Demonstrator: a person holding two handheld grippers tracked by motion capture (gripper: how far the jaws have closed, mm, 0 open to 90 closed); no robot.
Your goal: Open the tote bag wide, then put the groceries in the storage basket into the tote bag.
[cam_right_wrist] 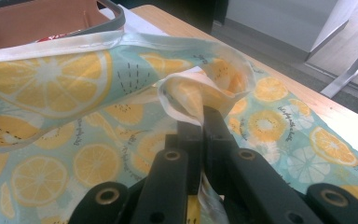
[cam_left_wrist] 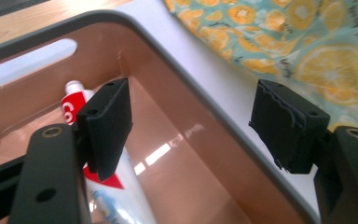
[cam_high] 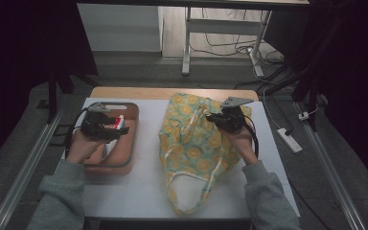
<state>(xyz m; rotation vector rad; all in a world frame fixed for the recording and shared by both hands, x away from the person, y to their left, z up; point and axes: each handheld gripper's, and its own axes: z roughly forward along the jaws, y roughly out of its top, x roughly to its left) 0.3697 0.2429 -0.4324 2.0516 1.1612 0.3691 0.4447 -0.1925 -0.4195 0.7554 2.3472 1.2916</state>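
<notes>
On the white worktop (cam_high: 143,143), a lemon-print cloth tote bag (cam_high: 191,143) lies flat in the middle, and a brown plastic bin (cam_high: 124,165) sits at the left holding a red-and-white toothpaste tube (cam_left_wrist: 81,105). The right gripper (cam_right_wrist: 200,116) has its jaws clamped on the bag's rim, lifting the mouth open. The left gripper (cam_left_wrist: 191,126), jaws wide and empty, hovers over the bin just above the tube. Packing seems underway; next, the left jaws likely need to drop and close on the tube. Beyond the worktop's wooden far edge lie grey floor, desk legs and cables.
</notes>
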